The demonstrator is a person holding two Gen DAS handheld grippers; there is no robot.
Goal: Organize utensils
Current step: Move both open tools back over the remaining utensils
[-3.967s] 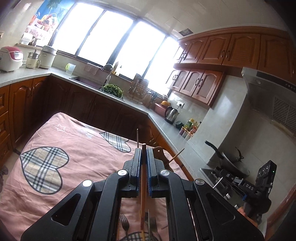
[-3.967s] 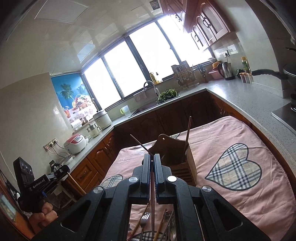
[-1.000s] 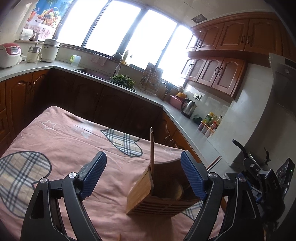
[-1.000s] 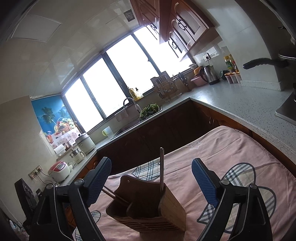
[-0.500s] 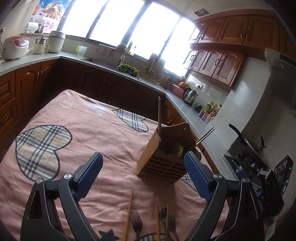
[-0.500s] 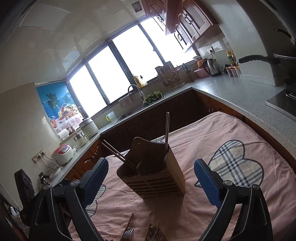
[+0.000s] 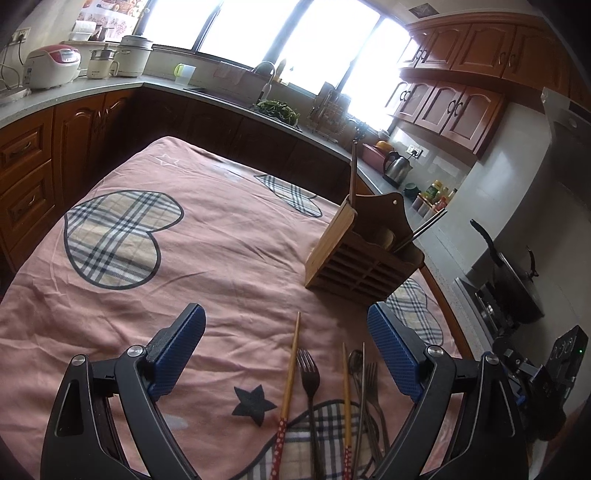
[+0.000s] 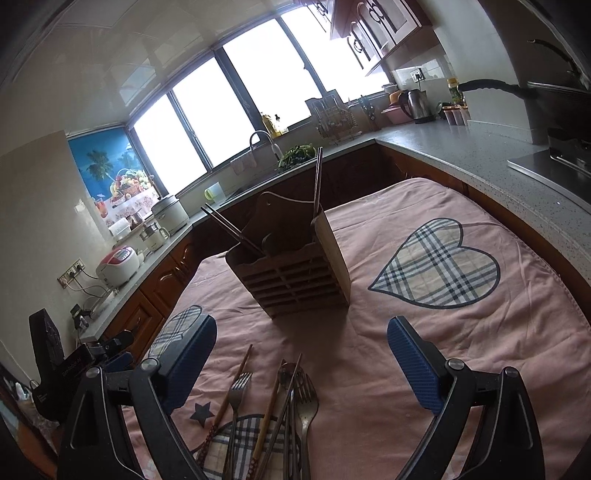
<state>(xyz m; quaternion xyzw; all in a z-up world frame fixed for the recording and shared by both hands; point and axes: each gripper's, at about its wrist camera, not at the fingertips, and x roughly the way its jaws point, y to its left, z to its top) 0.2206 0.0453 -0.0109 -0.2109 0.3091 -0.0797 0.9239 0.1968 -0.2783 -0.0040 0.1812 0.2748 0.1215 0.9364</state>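
I see both grippers, left (image 7: 286,354) and right (image 8: 301,356), backed off from wooden caddy (image 7: 364,254), jaws wide, empty; cutlery pile (image 8: 273,413) now below.

Daylight pours in through the far windows (image 7: 258,29), which blow out to pure white. The pink tablecloth (image 7: 221,240) is evenly lit, and the wooden holder (image 8: 295,273) casts a soft shadow toward the near side. Edges bend and darken at the corners; everything looks sharp.
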